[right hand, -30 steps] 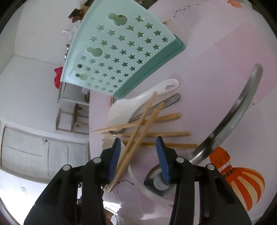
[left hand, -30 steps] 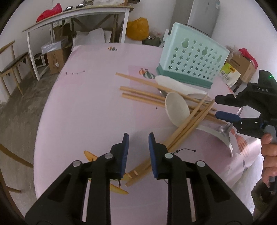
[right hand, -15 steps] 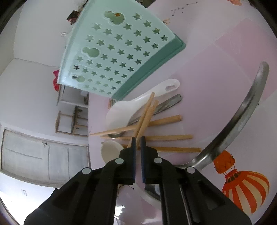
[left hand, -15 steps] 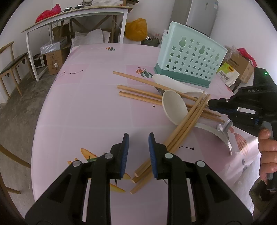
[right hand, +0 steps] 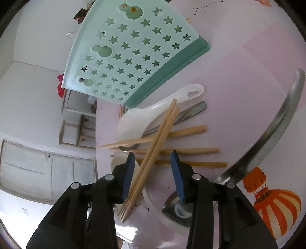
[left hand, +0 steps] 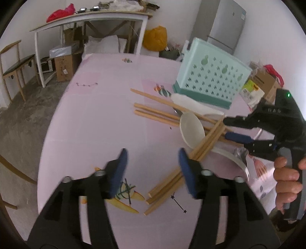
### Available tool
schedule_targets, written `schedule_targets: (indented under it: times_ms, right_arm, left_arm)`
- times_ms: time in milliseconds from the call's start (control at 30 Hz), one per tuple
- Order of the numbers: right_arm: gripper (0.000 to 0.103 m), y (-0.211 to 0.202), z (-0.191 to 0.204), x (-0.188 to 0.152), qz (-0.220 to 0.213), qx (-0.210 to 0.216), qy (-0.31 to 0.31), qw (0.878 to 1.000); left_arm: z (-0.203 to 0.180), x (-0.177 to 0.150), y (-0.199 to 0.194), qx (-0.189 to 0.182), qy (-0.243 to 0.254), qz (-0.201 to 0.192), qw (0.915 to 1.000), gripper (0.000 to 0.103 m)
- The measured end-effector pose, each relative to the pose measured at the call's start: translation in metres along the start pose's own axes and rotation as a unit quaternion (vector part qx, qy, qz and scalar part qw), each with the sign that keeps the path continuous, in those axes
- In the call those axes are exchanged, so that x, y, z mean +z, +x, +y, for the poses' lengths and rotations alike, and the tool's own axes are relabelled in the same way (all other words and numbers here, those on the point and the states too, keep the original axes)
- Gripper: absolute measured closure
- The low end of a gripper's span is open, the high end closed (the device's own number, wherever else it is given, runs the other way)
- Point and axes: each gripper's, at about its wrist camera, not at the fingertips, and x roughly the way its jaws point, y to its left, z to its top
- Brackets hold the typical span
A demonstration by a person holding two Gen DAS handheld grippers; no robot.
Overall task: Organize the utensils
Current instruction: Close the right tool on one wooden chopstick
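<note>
We are holding our right gripper (right hand: 153,172) with jaws spread around a bundle of chopsticks (right hand: 153,151), not pinching it. Our left gripper (left hand: 152,168) is gaping wide too, the bundle's near ends lying beside its right jaw.

White side table (left hand: 91,18), wooden chair (left hand: 14,65), cardboard box (left hand: 64,64), yellow bag (left hand: 155,38), grey fridge (left hand: 226,24)

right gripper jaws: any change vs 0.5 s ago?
Yes. The right gripper has opened: its jaws, shut half a second ago, now stand apart either side of the crossed chopsticks, which lie loose on the pile before the basket.
</note>
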Motion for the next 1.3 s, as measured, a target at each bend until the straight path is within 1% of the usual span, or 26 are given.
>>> schedule_targets:
  times_ms: [33, 67, 100, 133, 200, 267, 333, 400, 467, 567, 633, 700, 733, 767, 800, 867, 933, 967, 1000, 1067, 1167, 1200, 1267, 1300]
  right_arm:
    - [0.073, 0.001, 0.000, 0.001, -0.001, -0.001, -0.001, 1.000]
    - [0.079, 0.002, -0.002, 0.001, 0.001, 0.003, 0.001, 1.000]
    - [0.086, 0.001, -0.003, 0.001, 0.003, 0.006, 0.003, 1.000]
    - [0.089, 0.002, -0.004, 0.001, 0.003, 0.007, 0.004, 1.000]
    - [0.097, 0.000, -0.006, 0.000, 0.003, 0.011, 0.005, 1.000]
    - [0.098, -0.002, -0.006, -0.001, 0.000, 0.018, 0.003, 1.000]
    - [0.098, -0.007, -0.006, -0.001, -0.004, 0.023, 0.000, 1.000]
    - [0.099, -0.012, -0.004, -0.001, -0.009, 0.025, -0.007, 1.000]
    - [0.099, -0.016, -0.004, -0.001, -0.013, 0.028, -0.010, 0.999]
    - [0.099, -0.016, -0.007, -0.001, -0.005, 0.035, -0.007, 0.999]
    - [0.097, -0.015, -0.007, -0.001, -0.004, 0.032, -0.003, 0.999]
    - [0.092, -0.011, -0.004, 0.000, 0.003, 0.025, -0.006, 1.000]
    - [0.088, -0.008, -0.004, 0.001, 0.008, 0.026, -0.004, 1.000]
    - [0.080, -0.006, -0.003, 0.001, 0.010, 0.024, -0.004, 1.000]
    - [0.077, -0.002, -0.002, 0.002, 0.014, 0.016, -0.008, 1.000]
    - [0.077, 0.004, -0.001, 0.003, 0.020, 0.012, -0.010, 1.000]
    - [0.077, 0.006, -0.001, 0.003, 0.020, 0.019, -0.009, 1.000]
    - [0.082, 0.006, 0.000, 0.003, 0.016, 0.018, -0.014, 1.000]
    - [0.092, 0.006, 0.001, 0.004, 0.014, 0.019, -0.016, 1.000]
    - [0.093, 0.006, 0.000, 0.003, 0.012, 0.026, -0.016, 0.999]
    - [0.094, 0.001, -0.004, 0.003, 0.009, 0.034, -0.013, 0.999]
    - [0.094, -0.001, -0.006, 0.003, 0.008, 0.038, -0.012, 0.999]
    - [0.094, -0.007, -0.010, 0.003, 0.005, 0.045, -0.010, 0.999]
    - [0.094, -0.008, -0.011, 0.003, 0.004, 0.047, -0.009, 0.999]
  left_arm:
    - [0.001, 0.001, -0.003, 0.001, -0.006, -0.009, 0.9999, 0.032]
    - [0.003, 0.003, -0.006, -0.001, -0.012, -0.018, 0.9998, 0.025]
    - [0.004, 0.004, -0.008, -0.004, -0.017, -0.024, 0.9996, 0.022]
    - [0.005, 0.006, -0.010, -0.007, -0.022, -0.029, 0.9993, 0.018]
    - [0.008, 0.009, -0.013, -0.021, -0.035, -0.040, 0.9983, 0.015]
    - [0.011, 0.012, -0.017, -0.022, -0.048, -0.051, 0.9973, 0.010]
    - [0.012, 0.014, -0.018, -0.022, -0.056, -0.057, 0.9966, 0.008]
    - [0.012, 0.017, -0.018, -0.018, -0.055, -0.055, 0.9968, 0.008]
    - [0.011, 0.020, -0.018, -0.025, -0.057, -0.053, 0.9967, 0.008]
    - [0.012, 0.022, -0.017, -0.030, -0.058, -0.051, 0.9965, 0.008]
    - [0.012, 0.023, -0.015, -0.036, -0.057, -0.048, 0.9965, 0.008]
    - [0.014, 0.023, -0.013, -0.039, -0.058, -0.043, 0.9966, 0.008]
    - [0.013, 0.023, -0.012, -0.039, -0.059, -0.039, 0.9967, 0.008]
    - [0.014, 0.023, -0.011, -0.042, -0.059, -0.034, 0.9968, 0.008]
    - [0.014, 0.022, -0.011, -0.044, -0.059, -0.033, 0.9968, 0.008]
    - [0.013, 0.021, -0.011, -0.047, -0.057, -0.033, 0.9967, 0.009]
    - [0.010, 0.022, -0.012, -0.050, -0.048, -0.034, 0.9970, 0.009]
    - [0.007, 0.022, -0.013, -0.049, -0.039, -0.037, 0.9974, 0.009]
    - [0.004, 0.023, -0.014, -0.048, -0.031, -0.038, 0.9976, 0.009]
    - [-0.002, 0.025, -0.015, -0.047, -0.015, -0.042, 0.9979, 0.009]
    - [-0.013, 0.031, -0.015, -0.056, 0.013, -0.045, 0.9973, 0.009]
    - [-0.016, 0.033, -0.015, -0.059, 0.022, -0.045, 0.9970, 0.010]
    - [-0.022, 0.038, -0.013, -0.067, 0.035, -0.043, 0.9962, 0.019]
    - [-0.025, 0.042, -0.012, -0.072, 0.040, -0.040, 0.9958, 0.021]
